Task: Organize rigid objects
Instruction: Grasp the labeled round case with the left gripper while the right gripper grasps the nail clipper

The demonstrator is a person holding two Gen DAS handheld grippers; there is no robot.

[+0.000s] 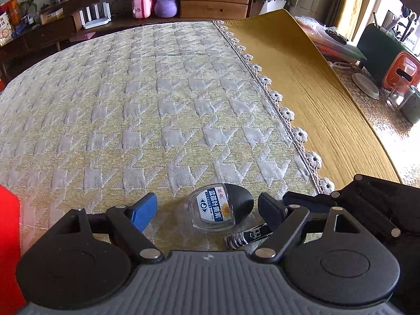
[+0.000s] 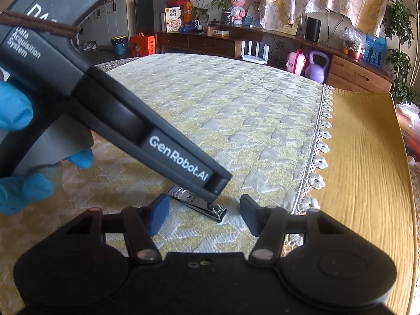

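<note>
Both grippers reach down over the quilted cloth [image 1: 157, 105]: left gripper [image 1: 207, 211] wide around a small bottle [image 1: 214, 211], right gripper [image 2: 204, 214] apparently unclamped, straddling the nail clipper [image 2: 197, 203], pickup pending.

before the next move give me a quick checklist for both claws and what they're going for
1. Left claw open around the small bottle: ok, a pad on each side, neither touching.
2. Bottle free to lift: ok, it lies on its side on the quilted cloth, clear of the nail clipper.
3. Right claw lined up on the nail clipper: ok, the clipper lies between its pads.
4. Right claw gripping the clipper: not ok, gaps show on both sides.
5. Claws clear of each other: not ok, the left claw's finger hangs over the clipper.
</note>
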